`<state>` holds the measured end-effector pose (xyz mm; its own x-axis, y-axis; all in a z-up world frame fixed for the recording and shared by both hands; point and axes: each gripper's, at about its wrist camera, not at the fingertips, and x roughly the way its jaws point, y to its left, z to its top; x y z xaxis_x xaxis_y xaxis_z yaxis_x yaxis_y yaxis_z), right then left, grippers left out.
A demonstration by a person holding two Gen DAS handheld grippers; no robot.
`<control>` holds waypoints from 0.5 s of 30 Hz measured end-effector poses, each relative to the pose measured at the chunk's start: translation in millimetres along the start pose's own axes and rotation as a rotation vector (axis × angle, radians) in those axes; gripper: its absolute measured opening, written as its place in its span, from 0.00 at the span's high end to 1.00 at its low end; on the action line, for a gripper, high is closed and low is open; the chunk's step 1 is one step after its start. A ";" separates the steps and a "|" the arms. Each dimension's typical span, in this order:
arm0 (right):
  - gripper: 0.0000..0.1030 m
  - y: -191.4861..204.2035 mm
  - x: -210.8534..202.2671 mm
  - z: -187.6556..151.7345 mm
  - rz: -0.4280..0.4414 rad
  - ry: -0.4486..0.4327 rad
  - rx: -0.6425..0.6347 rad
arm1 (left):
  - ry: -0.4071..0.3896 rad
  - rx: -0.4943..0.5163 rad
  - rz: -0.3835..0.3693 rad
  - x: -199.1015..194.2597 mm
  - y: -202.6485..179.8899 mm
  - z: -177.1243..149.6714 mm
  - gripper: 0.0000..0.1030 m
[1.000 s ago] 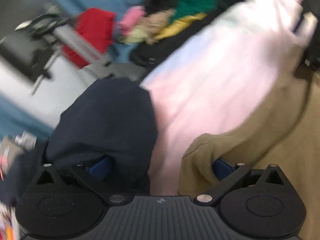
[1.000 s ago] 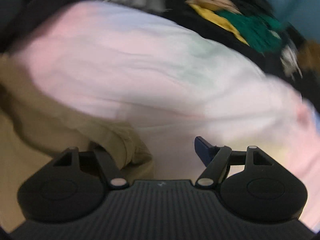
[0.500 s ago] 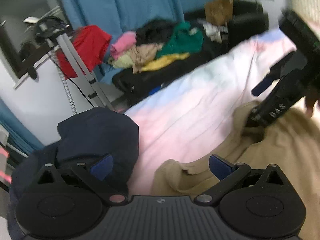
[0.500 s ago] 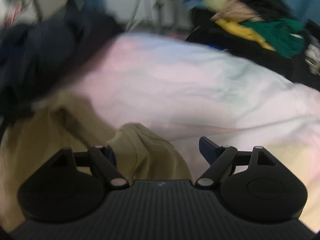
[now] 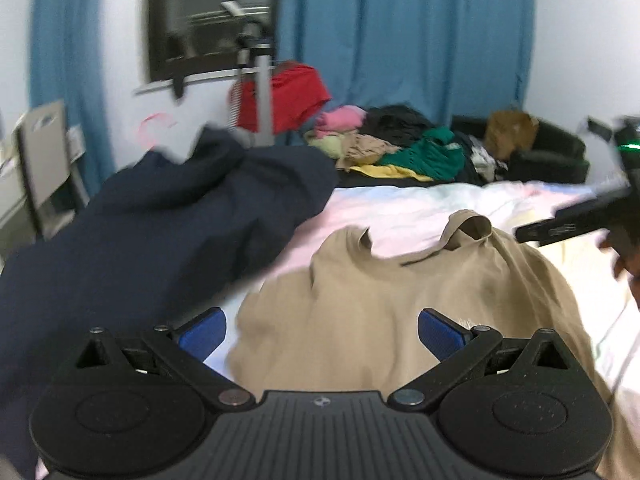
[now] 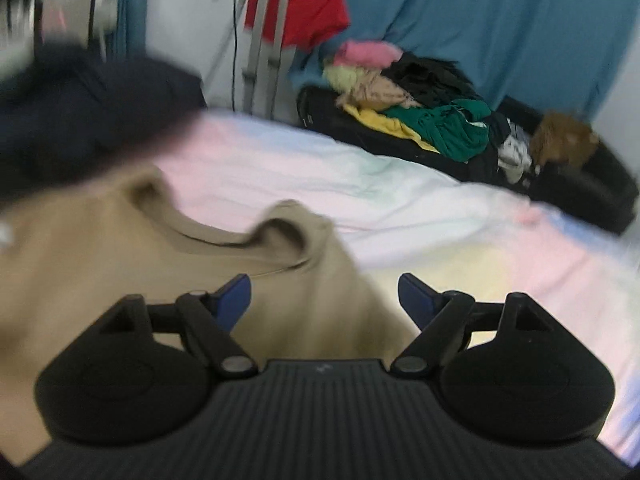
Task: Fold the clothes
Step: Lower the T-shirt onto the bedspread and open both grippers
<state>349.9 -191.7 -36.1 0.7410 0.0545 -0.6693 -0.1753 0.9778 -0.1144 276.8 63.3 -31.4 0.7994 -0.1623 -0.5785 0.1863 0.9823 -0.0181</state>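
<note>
- Spreading wide, the left claw [image 5: 322, 330] and right claw [image 6: 324, 300] are seen with blue pads apart, nothing held, above a soft tan garment [image 5: 400, 308].
- Rumpled tan knit with a ribbed collar is laid on the bed [image 6: 400, 204], covered in a smooth pastel sheet.
- A dark navy garment [image 5: 160, 224] is heaped beside it.
- Farther off, a mixed clothes pile [image 6: 412, 100] is backed by blue curtains [image 5: 400, 32].

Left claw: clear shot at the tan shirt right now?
Probably yes. The left claw is open and empty, the tan shirt lies right ahead between its fingers, and nothing covers it; the navy garment sits off left.
</note>
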 end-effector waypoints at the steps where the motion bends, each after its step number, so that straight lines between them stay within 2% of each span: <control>1: 0.20 -2.4 -16.4 -9.7 0.024 -0.017 0.057 | -0.005 -0.032 0.001 -12.2 4.4 -10.8 0.00; 4: 0.20 -3.4 -78.2 -62.4 0.113 -0.087 0.273 | 0.009 -0.170 -0.032 -32.9 21.7 -44.7 0.01; 8: 0.20 3.9 -125.4 -133.1 0.211 -0.135 0.472 | 0.042 -0.358 -0.073 -23.7 52.3 -77.3 0.07; 12: 0.21 10.0 -143.1 -168.9 0.257 -0.128 0.565 | 0.027 -0.464 -0.080 -6.7 75.8 -79.1 0.13; 15: 0.26 5.2 -143.0 -168.1 0.208 -0.195 0.524 | 0.008 -0.523 -0.079 6.3 90.7 -75.0 0.14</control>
<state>134.1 -228.3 -64.5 0.8395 0.2436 -0.4856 -0.0236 0.9093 0.4154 255.9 158.4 -97.8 0.7895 -0.2393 -0.5652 -0.0659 0.8825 -0.4656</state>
